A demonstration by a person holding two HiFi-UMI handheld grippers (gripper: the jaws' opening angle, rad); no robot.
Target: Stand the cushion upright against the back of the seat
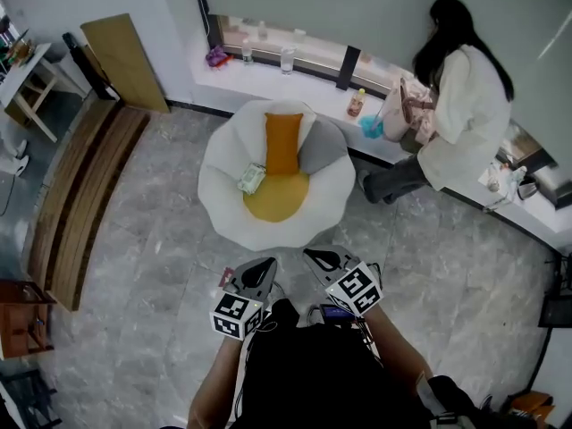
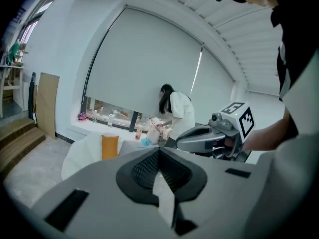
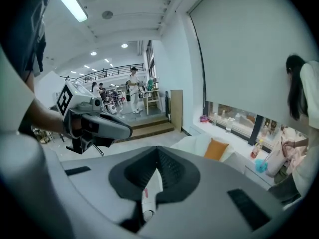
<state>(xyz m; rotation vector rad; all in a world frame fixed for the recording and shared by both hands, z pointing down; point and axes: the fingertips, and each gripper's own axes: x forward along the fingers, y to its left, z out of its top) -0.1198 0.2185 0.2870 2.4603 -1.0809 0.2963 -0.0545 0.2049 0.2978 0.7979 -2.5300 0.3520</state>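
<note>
The orange cushion [image 1: 283, 143], upright against the back of the white chair [image 1: 217, 175], appears soft and light, so pinch its upper corners; left gripper [image 1: 257, 270] and right gripper [image 1: 320, 259], well short of the chair, are clenched empty

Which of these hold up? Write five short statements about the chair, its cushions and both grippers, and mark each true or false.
1. The orange cushion stands upright against the back of the white chair. True.
2. The left gripper is clamped on the orange cushion. False: it is shut on nothing and is well short of the chair.
3. A grey cushion leans beside the orange one. True.
4. The right gripper has its jaws wide apart. False: they are shut and hold nothing.
5. A small packet lies in the chair. True.
</note>
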